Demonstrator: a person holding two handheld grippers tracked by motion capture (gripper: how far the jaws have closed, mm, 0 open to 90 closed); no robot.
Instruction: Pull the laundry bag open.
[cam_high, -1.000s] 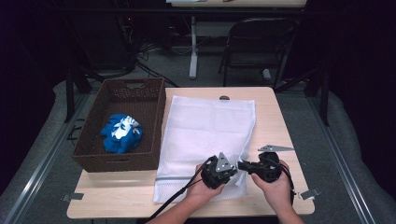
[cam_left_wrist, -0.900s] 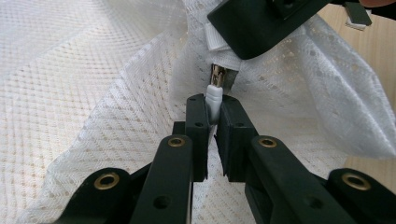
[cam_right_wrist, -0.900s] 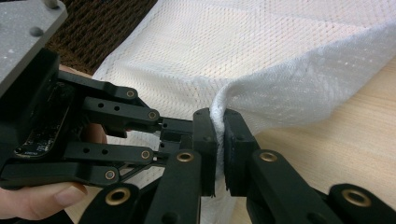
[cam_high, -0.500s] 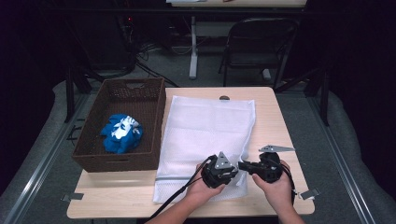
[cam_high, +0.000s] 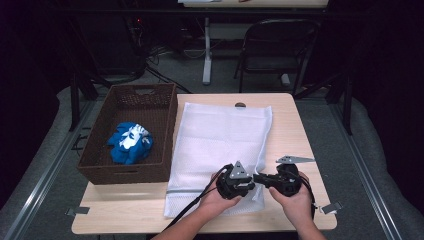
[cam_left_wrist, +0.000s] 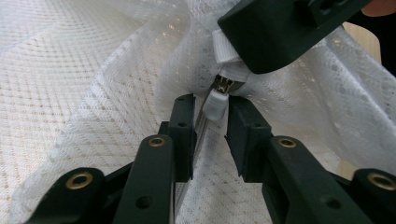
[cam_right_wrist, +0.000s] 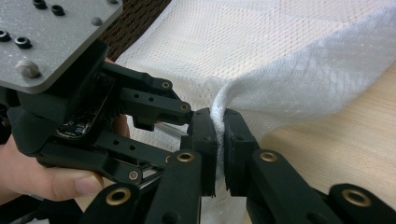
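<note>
Left gripper view shows the left gripper (cam_left_wrist: 210, 126) with its jaws a little apart, having just been opening; the white zipper pull (cam_left_wrist: 215, 103) sits between them, and I cannot see either pad pressing on it. Just beyond, the right gripper (cam_right_wrist: 220, 122) has its jaws pinched tight on a bunched fold of the white mesh laundry bag (cam_high: 220, 145), right at the end of the zipper. In the high view both grippers meet over the bag's near right corner, close to the table's (cam_high: 300, 125) near edge, while the rest of the bag lies flat across the middle of the table. To the left stands a brown wicker basket (cam_high: 100, 170) with a blue and white garment (cam_high: 130, 142) inside.

The risk, as I judge it, lies in the small, smooth pull: if the left jaws close off-centre, it may squirt sideways or they may catch mesh instead. A pull along the zipper could then drag fabric into the slider and jam it. Should the right grip slip off its fold, the whole bag would slide rather than unzip.
</note>
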